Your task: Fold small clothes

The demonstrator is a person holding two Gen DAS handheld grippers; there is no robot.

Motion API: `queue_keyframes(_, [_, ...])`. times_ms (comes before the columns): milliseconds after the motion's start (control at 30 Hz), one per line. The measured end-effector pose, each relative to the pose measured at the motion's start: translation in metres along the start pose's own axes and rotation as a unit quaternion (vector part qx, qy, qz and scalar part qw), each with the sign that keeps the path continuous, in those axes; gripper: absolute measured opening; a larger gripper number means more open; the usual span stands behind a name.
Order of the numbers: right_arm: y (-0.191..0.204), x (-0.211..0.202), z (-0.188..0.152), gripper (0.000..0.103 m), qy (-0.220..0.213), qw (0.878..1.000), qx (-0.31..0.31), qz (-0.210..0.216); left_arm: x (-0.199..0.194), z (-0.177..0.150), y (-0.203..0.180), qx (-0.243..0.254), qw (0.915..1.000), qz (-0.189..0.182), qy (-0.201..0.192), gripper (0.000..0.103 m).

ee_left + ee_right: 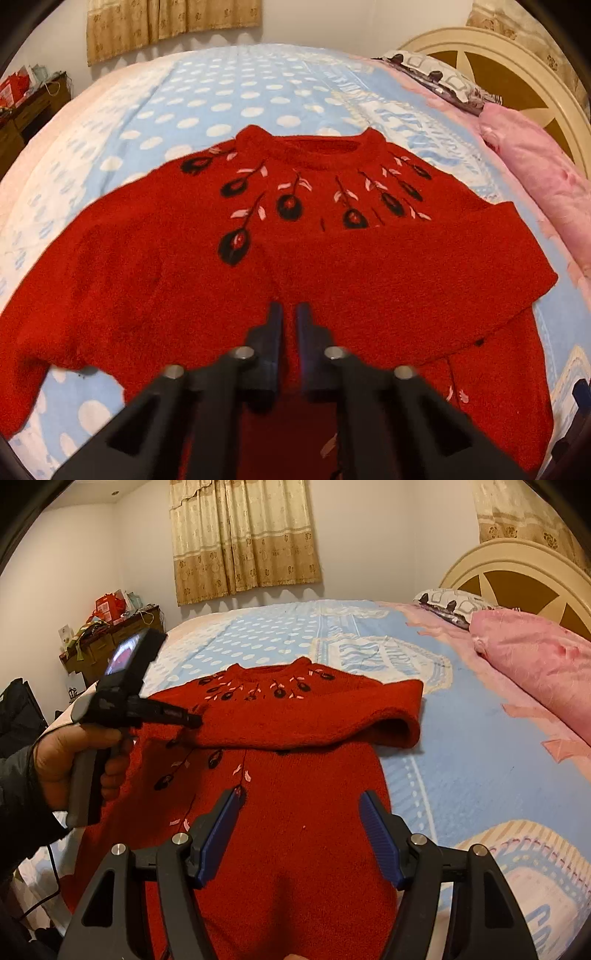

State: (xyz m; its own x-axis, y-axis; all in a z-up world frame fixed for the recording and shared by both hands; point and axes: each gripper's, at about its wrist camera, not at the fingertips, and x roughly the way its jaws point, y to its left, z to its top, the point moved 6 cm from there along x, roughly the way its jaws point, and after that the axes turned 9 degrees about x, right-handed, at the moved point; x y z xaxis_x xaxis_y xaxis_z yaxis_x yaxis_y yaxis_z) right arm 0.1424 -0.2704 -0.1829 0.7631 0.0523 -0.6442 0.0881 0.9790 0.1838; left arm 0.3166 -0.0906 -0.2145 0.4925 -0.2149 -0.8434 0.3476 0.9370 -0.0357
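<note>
Evenly, warmly lit from overhead; soft shadows, no glare. Heavy fisheye bending, dark corners; slight blur beyond the jaws.

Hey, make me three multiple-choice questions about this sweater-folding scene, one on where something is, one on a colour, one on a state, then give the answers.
1. Where does the sweater lie?
A. on the bed
B. on the wooden desk
C. on the floor

2. What colour is the sweater's knit?
A. blue
B. red
C. pink

3. How does the right gripper stand?
A. shut on a sleeve
B. shut and empty
C. open, nothing between its pads

Answers:
1 A, it is spread over the blue dotted bedspread.
2 B, red knit with black and pink flower motifs.
3 C, its blue pads stand apart above the sweater's body.
</note>
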Motion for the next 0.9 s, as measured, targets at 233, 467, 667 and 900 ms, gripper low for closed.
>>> queue_keyframes(233, [-0.004,0.001,-0.004,0.068,-0.003,1.0,0.005,-0.001,-0.038,0.012,0.023,-0.007,0.999,-0.004,-0.043,0.007])
queue_keyframes(467, [-0.001,0.005,-0.01,0.068,0.004,1.0,-0.005,-0.002,-0.057,0.016,0.056,-0.021,0.9971,0.019,-0.071,0.007])
queue_keyframes(667, [0.0,0.008,-0.015,0.068,0.012,1.0,-0.007,-0.004,-0.061,-0.003,0.079,-0.048,0.9965,0.022,-0.066,0.007])
queue_keyframes(900, [0.001,0.013,-0.021,0.068,0.022,1.0,-0.015,-0.007,-0.041,-0.03,0.095,-0.077,0.9959,0.026,-0.04,0.007])
